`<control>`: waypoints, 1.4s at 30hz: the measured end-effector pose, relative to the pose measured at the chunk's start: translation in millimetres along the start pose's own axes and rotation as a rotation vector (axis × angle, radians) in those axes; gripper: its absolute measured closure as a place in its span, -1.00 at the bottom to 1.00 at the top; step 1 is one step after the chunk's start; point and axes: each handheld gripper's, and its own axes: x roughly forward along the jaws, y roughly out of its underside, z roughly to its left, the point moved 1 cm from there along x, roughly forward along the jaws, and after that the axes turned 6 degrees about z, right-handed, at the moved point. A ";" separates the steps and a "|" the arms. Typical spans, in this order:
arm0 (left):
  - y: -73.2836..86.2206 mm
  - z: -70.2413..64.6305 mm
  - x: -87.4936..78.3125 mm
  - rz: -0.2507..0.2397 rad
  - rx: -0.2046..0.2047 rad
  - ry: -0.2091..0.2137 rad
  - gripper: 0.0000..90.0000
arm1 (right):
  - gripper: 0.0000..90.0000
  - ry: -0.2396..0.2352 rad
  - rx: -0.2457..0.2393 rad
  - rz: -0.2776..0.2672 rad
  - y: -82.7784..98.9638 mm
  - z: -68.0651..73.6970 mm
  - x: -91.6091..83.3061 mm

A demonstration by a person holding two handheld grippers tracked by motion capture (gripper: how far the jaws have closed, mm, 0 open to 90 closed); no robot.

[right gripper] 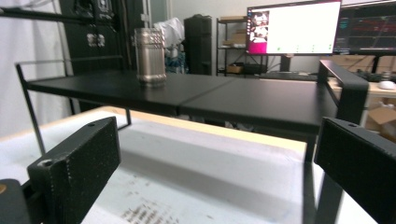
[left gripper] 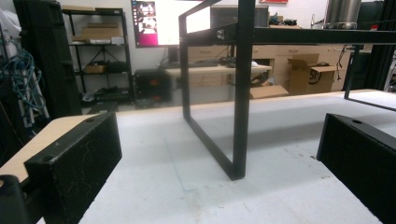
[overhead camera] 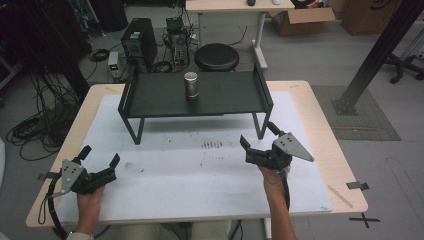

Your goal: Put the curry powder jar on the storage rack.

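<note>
In the high view a metal canister (overhead camera: 191,85) stands upright near the middle of a black shelf rack (overhead camera: 150,97) in the upper centre of the frame; the rack rests on its thin legs on the white mat (overhead camera: 200,175) that covers the wooden surface (overhead camera: 320,115); the left gripper (overhead camera: 99,159) sits at the lower left of the frame, held by a hand (overhead camera: 90,200) coming up from the bottom edge, its jaws spread wide and holding nothing; the right gripper (overhead camera: 257,136) sits right of centre, just in front of the rack's right front leg, jaws likewise apart and empty, with its grey plate pointing to the right; both grippers are well apart from the canister; a patch of dark scuff marks (overhead camera: 212,144) lies on the mat between the rack and the right gripper; in the right gripper view the canister (right gripper: 150,56) shows at the upper left, upright on the rack's top (right gripper: 243,100); in the left gripper view the rack's left front leg (left gripper: 243,93) stands in the centre of the frame; behind the surface, at the top of the high view, a round black stool (overhead camera: 216,56) and a computer tower (overhead camera: 138,42) stand on the floor
</note>
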 end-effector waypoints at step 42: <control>0.1 0.0 -0.3 -0.001 0.000 0.000 -0.99 | -1.00 0.151 0.016 0.033 69.0 3.4 -9.8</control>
